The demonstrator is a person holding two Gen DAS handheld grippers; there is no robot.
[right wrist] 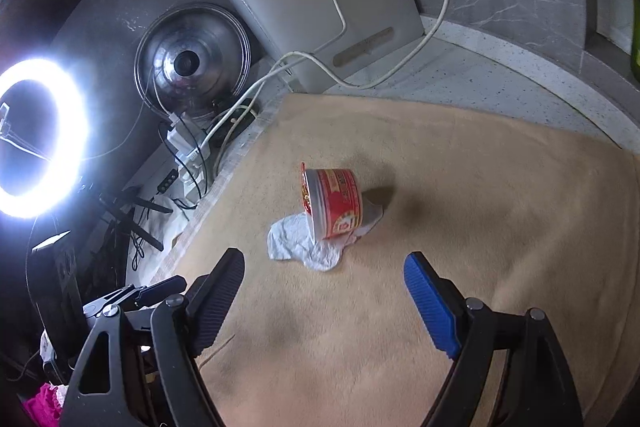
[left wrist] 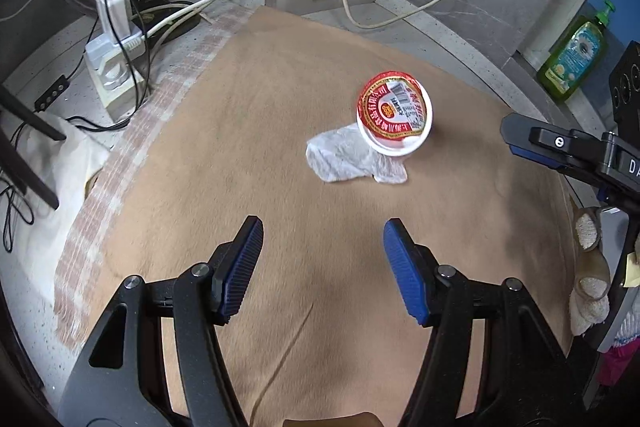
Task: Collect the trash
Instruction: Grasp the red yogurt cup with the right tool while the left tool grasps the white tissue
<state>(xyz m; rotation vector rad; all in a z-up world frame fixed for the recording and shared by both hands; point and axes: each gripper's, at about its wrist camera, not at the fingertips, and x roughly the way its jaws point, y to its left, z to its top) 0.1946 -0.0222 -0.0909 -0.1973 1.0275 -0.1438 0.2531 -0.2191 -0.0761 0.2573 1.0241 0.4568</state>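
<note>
Red cup (left wrist: 394, 113) on its side at frame centre, contents hidden, touching crumpled tissue (left wrist: 348, 157); both grippers (left wrist: 323, 259) (right wrist: 324, 291) released, empty.

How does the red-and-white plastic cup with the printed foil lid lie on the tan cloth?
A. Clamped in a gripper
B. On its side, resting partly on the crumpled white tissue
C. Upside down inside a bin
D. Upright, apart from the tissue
B: the right wrist view shows the red-and-white plastic cup tipped on its side atop the crumpled white tissue on the tan cloth, with no gripper on it.
</note>
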